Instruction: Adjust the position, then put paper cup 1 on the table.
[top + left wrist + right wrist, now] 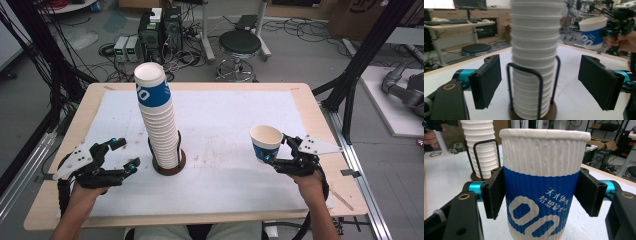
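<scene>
From the high view, the right tool (278, 151) is gripping a single paper cup (265, 142) above the right part of the bench (310, 107), while the left tool (125, 154) is waiting with jaws apart just left of the tall cup stack (157, 120) standing in its holder (169, 167).

In the left gripper view, both pads are standing wide either side of the stack (534, 57), not touching it.

In the right gripper view, the jaws are pressing both sides of the cup (541, 185), which is sitting upright.

Left gripper (125, 154) with fingers spread wide apart; right gripper (278, 150) fingers closed in a grasp.
</scene>
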Demonstrator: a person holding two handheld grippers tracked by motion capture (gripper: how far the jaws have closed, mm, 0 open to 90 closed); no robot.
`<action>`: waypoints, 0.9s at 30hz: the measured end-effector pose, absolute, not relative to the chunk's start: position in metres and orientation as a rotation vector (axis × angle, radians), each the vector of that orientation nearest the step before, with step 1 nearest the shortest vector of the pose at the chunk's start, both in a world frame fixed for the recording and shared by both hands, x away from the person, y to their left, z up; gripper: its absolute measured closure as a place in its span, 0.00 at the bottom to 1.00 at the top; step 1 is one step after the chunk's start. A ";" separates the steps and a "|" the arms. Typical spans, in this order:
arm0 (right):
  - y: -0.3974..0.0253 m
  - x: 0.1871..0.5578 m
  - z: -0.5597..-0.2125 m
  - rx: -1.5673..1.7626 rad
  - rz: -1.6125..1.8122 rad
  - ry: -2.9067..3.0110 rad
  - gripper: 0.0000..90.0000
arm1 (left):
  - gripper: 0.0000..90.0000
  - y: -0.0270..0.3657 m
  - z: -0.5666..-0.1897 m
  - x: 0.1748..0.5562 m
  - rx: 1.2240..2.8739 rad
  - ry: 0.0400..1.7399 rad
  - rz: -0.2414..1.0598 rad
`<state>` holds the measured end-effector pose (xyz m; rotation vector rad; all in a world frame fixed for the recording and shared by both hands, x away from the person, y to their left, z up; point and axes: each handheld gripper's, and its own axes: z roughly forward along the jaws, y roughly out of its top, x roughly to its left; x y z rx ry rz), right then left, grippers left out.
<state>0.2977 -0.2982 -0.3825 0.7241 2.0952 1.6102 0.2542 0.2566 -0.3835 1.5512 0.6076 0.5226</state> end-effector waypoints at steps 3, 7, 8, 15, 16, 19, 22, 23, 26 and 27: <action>-0.299 0.298 -0.384 0.728 1.608 2.089 0.34 | 0.21 0.266 -0.390 0.259 1.522 0.659 0.550; -0.299 0.299 -0.384 0.737 1.604 2.078 0.34 | 0.21 0.271 -0.393 0.261 1.517 0.677 0.561; -0.299 0.299 -0.384 0.741 1.607 2.079 0.34 | 0.21 0.272 -0.393 0.260 1.516 0.683 0.564; -0.301 0.297 -0.385 0.743 1.604 2.070 0.34 | 0.21 0.273 -0.396 0.259 1.524 0.696 0.580; -0.301 0.297 -0.385 0.743 1.604 2.070 0.34 | 0.21 0.273 -0.396 0.260 1.524 0.697 0.579; -0.303 0.296 -0.384 0.750 1.606 2.058 0.34 | 0.21 0.273 -0.398 0.260 1.525 0.699 0.576; -0.303 0.297 -0.385 0.765 1.610 2.053 0.34 | 0.21 0.274 -0.399 0.261 1.523 0.703 0.578; -0.303 0.297 -0.385 0.765 1.610 2.053 0.34 | 0.21 0.275 -0.399 0.261 1.521 0.702 0.576; -0.302 0.300 -0.386 0.773 1.604 2.054 0.34 | 0.21 0.277 -0.398 0.262 1.513 0.708 0.582; -0.302 0.302 -0.387 0.779 1.605 2.048 0.34 | 0.21 0.278 -0.398 0.262 1.513 0.709 0.582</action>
